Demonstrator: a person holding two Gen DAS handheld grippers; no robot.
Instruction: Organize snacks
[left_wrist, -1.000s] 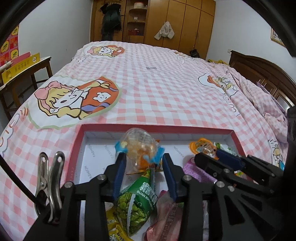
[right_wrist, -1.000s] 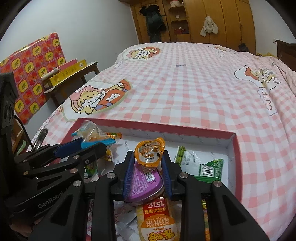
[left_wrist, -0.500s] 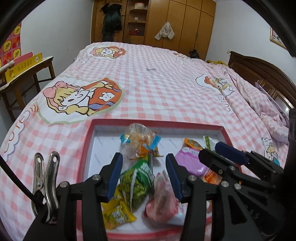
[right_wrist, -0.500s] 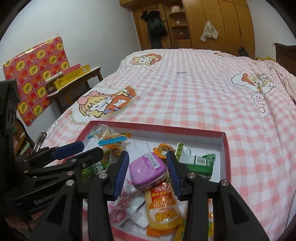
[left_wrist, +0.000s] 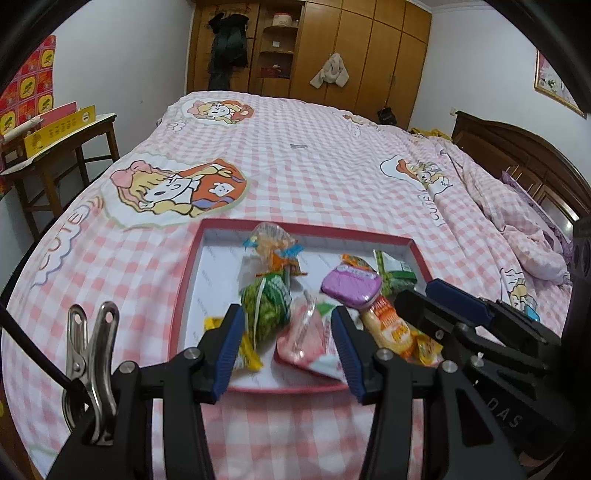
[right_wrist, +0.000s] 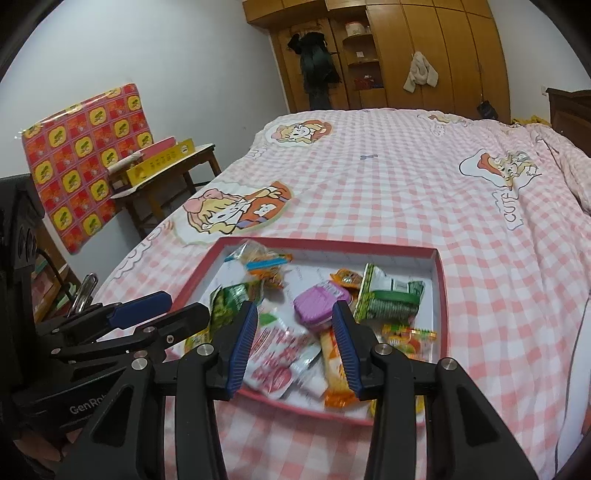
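We see open bedspread (left_wrist: 314, 177) beyond and left of the red tray (left_wrist: 184, 295). Snack packets (right_wrist: 291, 347) crowd its near half; its far-left corner lies bare. Our two grippers sit close, narrowing passage between them.

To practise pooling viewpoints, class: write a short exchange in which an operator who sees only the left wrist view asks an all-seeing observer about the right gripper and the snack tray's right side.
Operator: My view shows the right gripper only from the side. Is it holding anything?
Observer: No. In the right wrist view, the right gripper has its jaws open with nothing between them.
Operator: That gripper also hides the tray's right wall from me. Is anything pressed against it?
Observer: No. The tray shows bare white floor between that wall and the green packet.
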